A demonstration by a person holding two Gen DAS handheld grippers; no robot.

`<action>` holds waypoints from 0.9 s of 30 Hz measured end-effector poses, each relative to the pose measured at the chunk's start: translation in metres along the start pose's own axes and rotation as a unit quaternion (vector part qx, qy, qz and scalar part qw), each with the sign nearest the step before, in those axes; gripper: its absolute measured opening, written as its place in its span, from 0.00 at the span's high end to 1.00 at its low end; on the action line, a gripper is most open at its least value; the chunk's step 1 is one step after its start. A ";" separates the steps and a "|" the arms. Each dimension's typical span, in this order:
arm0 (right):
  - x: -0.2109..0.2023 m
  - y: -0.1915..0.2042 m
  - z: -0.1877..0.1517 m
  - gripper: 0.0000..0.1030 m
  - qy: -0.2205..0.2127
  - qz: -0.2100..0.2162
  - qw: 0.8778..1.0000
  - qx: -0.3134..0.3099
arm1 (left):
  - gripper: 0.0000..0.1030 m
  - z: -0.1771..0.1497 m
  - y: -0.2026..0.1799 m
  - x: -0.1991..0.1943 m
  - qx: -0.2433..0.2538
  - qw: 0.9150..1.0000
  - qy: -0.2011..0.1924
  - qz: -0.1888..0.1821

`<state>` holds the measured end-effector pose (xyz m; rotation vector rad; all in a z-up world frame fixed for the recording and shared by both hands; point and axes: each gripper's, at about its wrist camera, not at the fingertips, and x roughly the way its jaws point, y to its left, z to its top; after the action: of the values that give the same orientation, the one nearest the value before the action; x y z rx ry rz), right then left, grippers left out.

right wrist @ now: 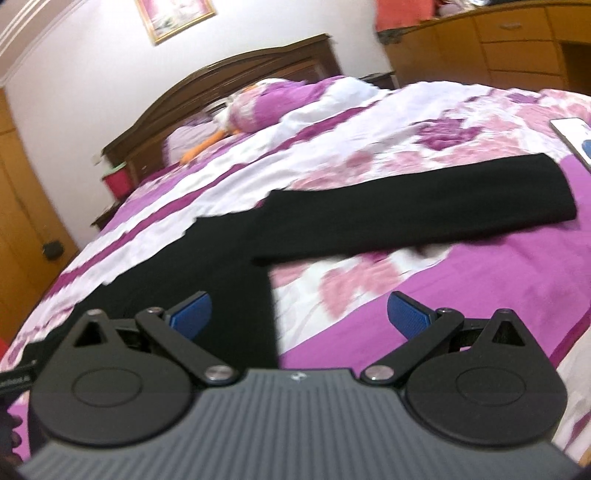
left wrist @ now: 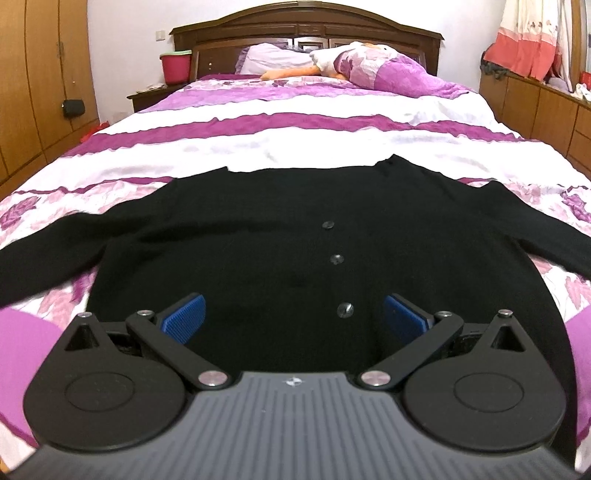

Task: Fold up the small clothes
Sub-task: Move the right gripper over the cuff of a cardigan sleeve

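Cardigan (left wrist: 258, 229), black, small, buttoned front: task item. Location: foot end of the bed (left wrist: 332, 107), lying flat on the purple-and-white floral bedspread, front side up, both sleeves out to the sides.

Left wrist view. Body of the garment fills the middle of the picture; three buttons (left wrist: 337, 259) run in a line down the placket, slightly right of centre. Neckline points toward the headboard (left wrist: 306, 26); hem lies nearest the camera. Left claw (left wrist: 293, 319): blue pads spread wide, nothing between them, hanging just above the lower body of the garment. Contact with the cloth cannot be judged.

Right wrist view (blurred). Right sleeve (right wrist: 424, 210) stretches away from the body toward the bed's side edge, cuff end flat and squared. Right claw (right wrist: 299, 314): pads spread wide, empty, poised over the garment's side seam below the armpit, one pad over black cloth, the other over bedspread. A phone-like white object (right wrist: 572, 138) lies on the bed just beyond the cuff.

Step in hand, as judged: garment laid out, no fold made; claws positioning for the first fold. Next move likely calls for pinching a sleeve or side edge and carrying it inward across the placket, keeping the cloth flat.
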<state>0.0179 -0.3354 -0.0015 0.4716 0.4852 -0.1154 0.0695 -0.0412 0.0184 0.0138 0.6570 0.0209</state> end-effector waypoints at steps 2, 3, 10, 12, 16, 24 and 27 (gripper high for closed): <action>0.005 -0.013 0.006 0.00 -0.005 -0.014 1.000 0.012 | 0.00 0.003 -0.004 0.011 -0.001 1.000 0.008 -0.001; 0.009 -0.019 0.009 0.00 -0.005 -0.019 1.000 0.017 | 0.00 0.004 -0.005 0.017 -0.002 1.000 0.013 -0.001; 0.041 -0.065 0.019 0.00 0.011 -0.018 0.997 0.076 | 0.00 0.001 -0.012 0.054 -0.008 0.998 0.058 -0.004; 0.048 -0.073 0.015 0.00 0.007 -0.009 0.997 0.083 | 0.00 -0.003 -0.014 0.064 -0.014 0.998 0.067 -0.008; 0.055 -0.078 0.008 0.00 -0.014 0.001 0.996 0.094 | 0.00 -0.012 -0.020 0.072 0.001 0.998 0.062 0.002; 0.076 -0.095 0.022 0.00 -0.045 0.011 0.989 0.140 | 0.00 -0.017 -0.022 0.079 0.009 0.999 0.053 0.006; 0.074 -0.101 0.026 0.00 -0.054 0.017 0.985 0.161 | 0.00 -0.018 -0.022 0.080 0.013 0.999 0.049 0.006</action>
<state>0.0724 -0.4363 -0.0576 0.7861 0.3523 -0.1877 0.1219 -0.0614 -0.0450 0.0408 0.7546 0.0242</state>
